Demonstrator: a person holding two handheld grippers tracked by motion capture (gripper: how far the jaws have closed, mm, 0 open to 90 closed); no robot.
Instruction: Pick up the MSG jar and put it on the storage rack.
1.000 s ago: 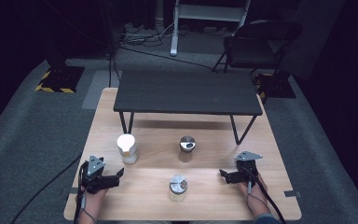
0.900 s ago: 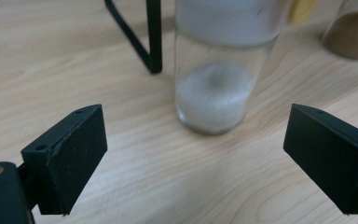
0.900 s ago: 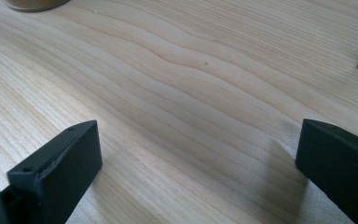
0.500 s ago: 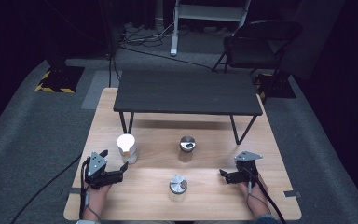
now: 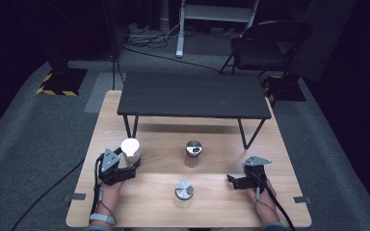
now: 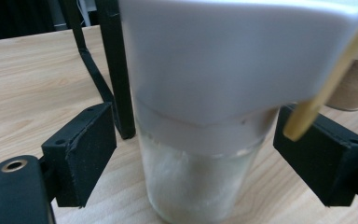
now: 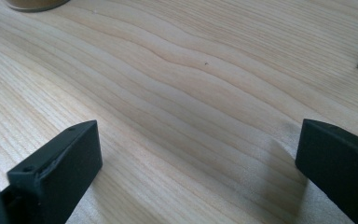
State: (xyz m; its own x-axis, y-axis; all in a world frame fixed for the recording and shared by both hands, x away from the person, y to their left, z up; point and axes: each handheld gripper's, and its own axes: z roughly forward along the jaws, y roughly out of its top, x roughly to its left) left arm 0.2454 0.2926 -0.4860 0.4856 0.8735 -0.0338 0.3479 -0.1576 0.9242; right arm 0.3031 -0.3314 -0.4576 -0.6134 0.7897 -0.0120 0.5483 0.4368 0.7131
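Left gripper in the high view sits at the near-left part of the table, its jaws around the white-lidded jar. Its jaws have just been closing, with the jar between them. Right gripper rests on the near-right part of the table, well apart from the jars, its jaws pointing toward the middle. A steel-lidded jar stands near the front edge between the two hands, and a dark-lidded jar stands farther back, near the black bench that spans the far half of the table.

From the left gripper view, the jar stands upright between the two black pads, close to the camera, with white powder in its glass body and a white lid on top. A gap shows on each side, so the pads do not yet press on the glass. One bench leg stands just behind the jar.

From the right gripper view, the right gripper has its jaws wide apart over bare wood, nothing between them. The base of a jar shows at the top-left edge.
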